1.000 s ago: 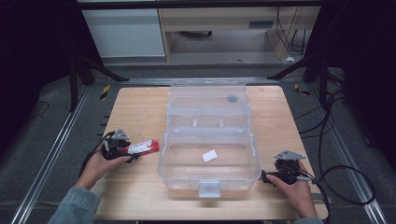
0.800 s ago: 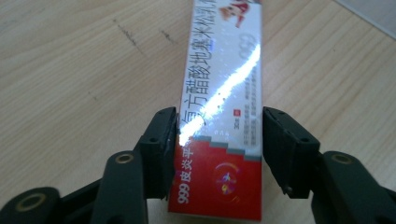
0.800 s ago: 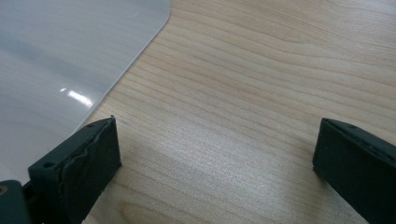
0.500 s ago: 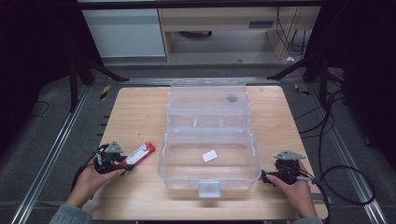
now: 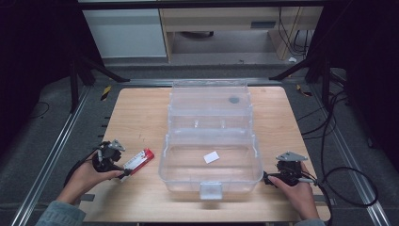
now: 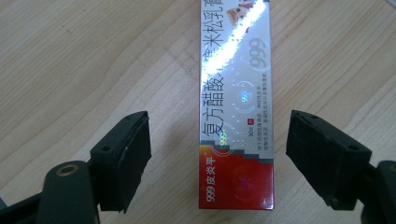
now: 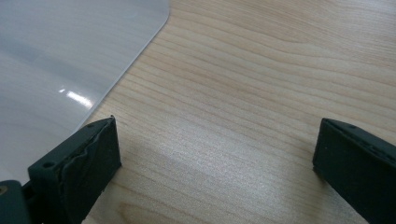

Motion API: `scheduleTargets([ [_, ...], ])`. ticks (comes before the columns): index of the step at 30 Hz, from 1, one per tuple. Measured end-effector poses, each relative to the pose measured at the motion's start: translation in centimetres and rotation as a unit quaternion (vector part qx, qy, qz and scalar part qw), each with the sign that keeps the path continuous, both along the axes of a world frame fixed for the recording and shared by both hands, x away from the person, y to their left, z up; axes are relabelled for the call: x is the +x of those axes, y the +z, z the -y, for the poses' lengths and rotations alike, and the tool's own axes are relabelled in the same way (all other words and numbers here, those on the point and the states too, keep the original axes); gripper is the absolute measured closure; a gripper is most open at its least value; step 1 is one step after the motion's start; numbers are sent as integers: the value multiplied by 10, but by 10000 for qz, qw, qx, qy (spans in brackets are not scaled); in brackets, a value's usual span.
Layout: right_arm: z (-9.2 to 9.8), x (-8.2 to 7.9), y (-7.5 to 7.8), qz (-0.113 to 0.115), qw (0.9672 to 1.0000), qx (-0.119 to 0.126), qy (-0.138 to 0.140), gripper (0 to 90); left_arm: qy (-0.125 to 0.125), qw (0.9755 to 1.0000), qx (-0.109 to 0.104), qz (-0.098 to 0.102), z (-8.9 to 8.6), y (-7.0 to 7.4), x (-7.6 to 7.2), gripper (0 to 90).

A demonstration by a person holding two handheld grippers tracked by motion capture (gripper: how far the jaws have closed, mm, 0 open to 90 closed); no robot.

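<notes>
Compared with the frame a second earlier: left tongs (image 6: 217,154) drawn back toward the near-left corner of the pale wooden tabletop (image 5: 136,113), jaws just opened, released, straddling the red end of the silver-and-red printed cardboard box (image 6: 237,121) without touching it. Box lying flat on the tabletop, just left of the clear plastic hinged storage case (image 5: 210,155), angled toward it. Right tongs (image 7: 215,163) unmoved, released, nothing between the jaws, beside the case's near-right corner. Bare wood open behind the box and along the left edge. Far end of the box cut off in the left gripper view; small white slip (image 5: 211,157) inside the case too small to read.
</notes>
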State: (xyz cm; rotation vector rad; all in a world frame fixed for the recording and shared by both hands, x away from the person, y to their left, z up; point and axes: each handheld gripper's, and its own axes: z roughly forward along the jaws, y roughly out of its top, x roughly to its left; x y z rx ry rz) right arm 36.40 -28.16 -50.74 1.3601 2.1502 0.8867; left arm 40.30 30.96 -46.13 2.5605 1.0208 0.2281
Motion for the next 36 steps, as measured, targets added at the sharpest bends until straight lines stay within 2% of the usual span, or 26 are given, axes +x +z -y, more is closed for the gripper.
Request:
scheduleTargets([
  [2,0,0,0,0,10000,0,4,12,-17,9999,111,-76,3,0,1,213],
  [5,0,0,0,0,10000,2,6,12,-177,9993,279,-161,8,0,0,267],
  [10,0,0,0,0,10000,3,5,12,-265,9974,579,-324,9,-4,0,331],
  [20,0,0,0,-2,10000,2,2,12,-316,9958,656,-553,10,-10,2,388],
  [26,0,0,0,-2,10000,2,2,12,-376,9952,666,-607,11,-10,3,459],
  [36,0,0,0,-2,10000,2,4,12,-416,9947,681,-646,12,-13,4,482],
])
